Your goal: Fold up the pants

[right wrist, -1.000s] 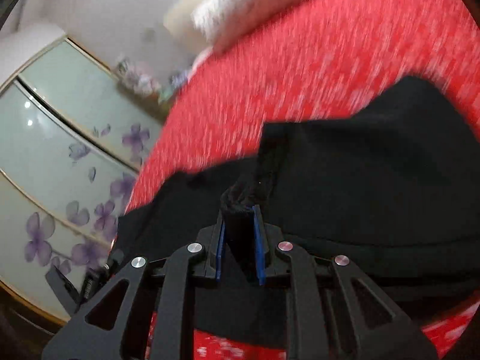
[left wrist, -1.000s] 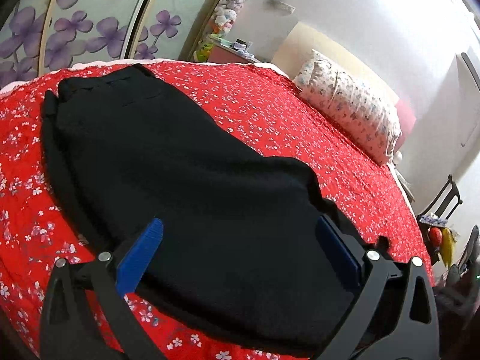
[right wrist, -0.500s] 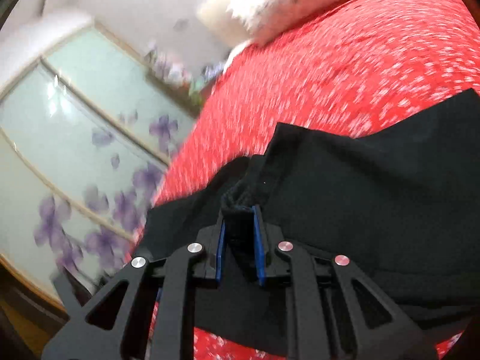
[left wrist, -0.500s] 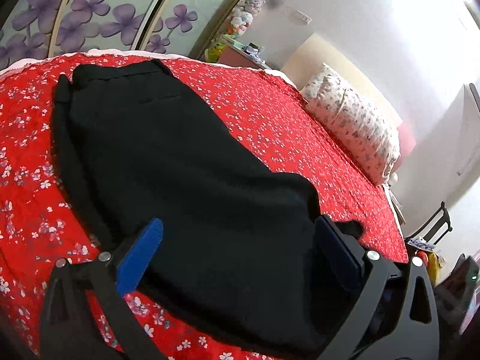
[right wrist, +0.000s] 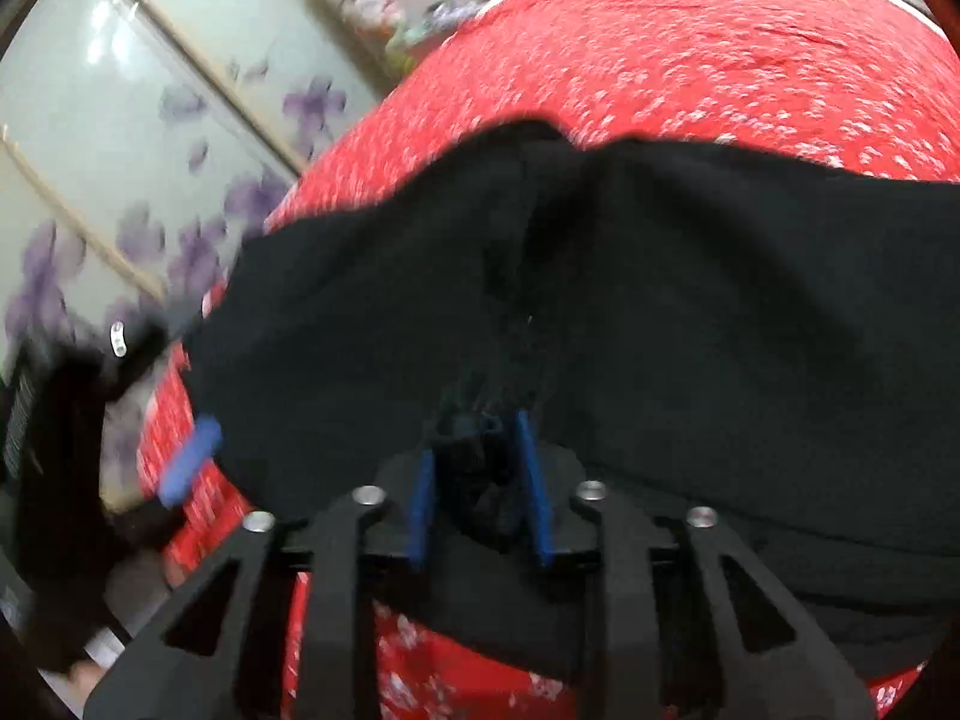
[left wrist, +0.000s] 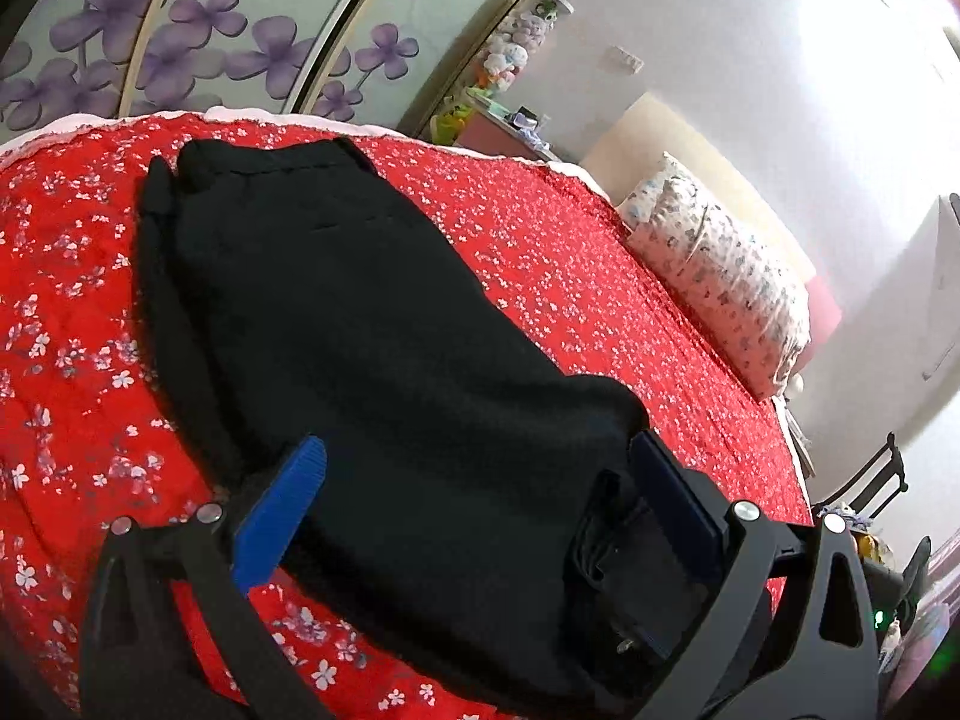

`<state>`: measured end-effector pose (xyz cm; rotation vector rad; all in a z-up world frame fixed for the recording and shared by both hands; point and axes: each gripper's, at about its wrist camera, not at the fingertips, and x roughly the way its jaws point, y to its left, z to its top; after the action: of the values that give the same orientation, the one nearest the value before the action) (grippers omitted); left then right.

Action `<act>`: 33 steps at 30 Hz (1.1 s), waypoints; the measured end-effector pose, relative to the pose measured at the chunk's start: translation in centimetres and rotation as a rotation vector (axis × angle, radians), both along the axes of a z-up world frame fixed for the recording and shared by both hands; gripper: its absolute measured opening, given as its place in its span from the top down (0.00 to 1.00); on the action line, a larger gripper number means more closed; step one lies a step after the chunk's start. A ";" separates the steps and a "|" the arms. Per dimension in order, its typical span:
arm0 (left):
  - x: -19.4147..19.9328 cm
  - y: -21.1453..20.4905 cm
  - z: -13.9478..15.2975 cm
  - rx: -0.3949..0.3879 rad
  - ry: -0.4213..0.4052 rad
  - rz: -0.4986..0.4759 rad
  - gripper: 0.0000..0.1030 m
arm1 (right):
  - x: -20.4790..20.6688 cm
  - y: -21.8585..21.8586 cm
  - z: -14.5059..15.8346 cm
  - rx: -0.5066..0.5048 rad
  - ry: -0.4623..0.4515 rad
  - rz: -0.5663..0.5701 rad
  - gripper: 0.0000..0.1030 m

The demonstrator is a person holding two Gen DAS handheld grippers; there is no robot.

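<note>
- The black pants (left wrist: 384, 354) lie flat on a bed with a red bedspread (left wrist: 588, 276) that has small white flowers on it.
- In the left wrist view the pants stretch from the near edge of the bed toward the far side, with the waistband at the far end.
- One side of the pants is folded over, so a thin black strip shows along the left edge.
- The left gripper (left wrist: 480, 492) has its blue fingers (left wrist: 282, 516) spread wide apart, one on each side of the near end of the pants.
- The left pads do not squeeze the cloth; they just stand on either side of it.
- The right gripper (right wrist: 480, 480) sits low over the pants, and its view is blurry.
- Its blue fingers (right wrist: 423, 504) have just been opening and now stand a little way apart.
- A bunch of black cloth is still between the right fingers, but the pads do not press on it.
- In the right wrist view the other gripper shows at the left edge, blurred, with one blue pad beside the pants.
- A pillow (left wrist: 714, 276) with small prints lies at the far right side of the bed, well apart from the pants.
- Behind the bed stand wardrobe doors (left wrist: 198, 30) with purple flowers on them.
- Some soft toys (left wrist: 516, 48) sit in the corner next to the doors.
</note>
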<state>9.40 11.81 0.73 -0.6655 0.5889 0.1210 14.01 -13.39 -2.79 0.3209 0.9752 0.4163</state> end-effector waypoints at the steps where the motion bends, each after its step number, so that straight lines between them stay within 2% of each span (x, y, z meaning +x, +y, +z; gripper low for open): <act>1: 0.0 0.0 0.0 -0.001 -0.001 0.000 0.02 | -0.4 0.2 0.4 0.005 -0.006 0.025 0.51; 2: 0.0 0.1 0.1 -0.004 -0.003 0.000 0.02 | -0.6 0.1 0.7 0.029 0.000 0.030 0.37; 3: 0.0 0.1 0.0 -0.005 -0.004 0.000 0.02 | -0.8 -0.2 1.0 0.062 0.003 0.021 0.31; 6: 0.1 0.2 0.0 -0.012 -0.003 -0.001 0.02 | -1.1 -1.7 1.0 0.211 0.013 -0.023 0.30; 8: 0.2 0.4 0.0 -0.014 -0.004 0.000 0.02 | -0.5 -2.1 -1.0 0.272 0.113 -0.034 0.30; 10: 0.1 0.6 0.1 -0.006 -0.008 0.004 0.02 | -0.8 -2.9 -0.7 0.319 0.127 -0.023 0.30; 12: 0.2 1.0 0.0 -0.010 -0.012 0.003 0.02 | -1.8 -4.4 -0.4 0.415 0.156 -0.025 0.30; 13: 0.2 1.2 0.0 -0.014 -0.014 0.000 0.02 | -3.0 -5.5 0.2 0.445 0.138 -0.023 0.30; 15: 0.2 1.5 -0.1 -0.027 -0.017 -0.013 0.02 | -5.1 -6.9 1.2 0.424 0.085 -0.023 0.17; 17: 0.3 1.7 -0.1 -0.038 -0.023 -0.037 0.02 | -7.6 -9.2 2.1 0.357 0.005 -0.043 0.16; 19: 0.2 1.9 0.1 -0.052 -0.013 -0.098 0.02 | -9.7 -11.2 2.4 0.334 -0.061 -0.076 0.16; 22: -0.5 3.6 1.0 -0.113 -0.027 -0.129 0.02 | -10.5 -13.5 2.5 0.376 -0.077 -0.131 0.16; 25: -1.3 6.9 1.9 -0.183 -0.070 -0.180 0.02 | -10.4 -14.6 2.4 0.446 -0.079 -0.131 0.16; 27: -0.9 9.3 1.9 -0.183 -0.046 -0.210 0.02 | -10.3 -14.5 2.4 0.468 -0.072 -0.118 0.16; 30: -0.5 13.1 1.2 -0.130 0.032 -0.164 0.02 | -9.9 -13.5 2.9 0.501 -0.075 -0.070 0.15; 32: -0.4 14.9 0.6 -0.137 0.070 -0.144 0.02 | -9.8 -12.4 3.6 0.494 -0.089 -0.033 0.15; 33: -0.2 16.0 0.1 -0.167 0.090 -0.134 0.02 | -9.8 -12.0 3.6 0.491 -0.092 -0.018 0.14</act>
<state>9.23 27.76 0.83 -0.7826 0.7342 -0.0240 4.18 -25.37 0.81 0.7468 0.7702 0.6488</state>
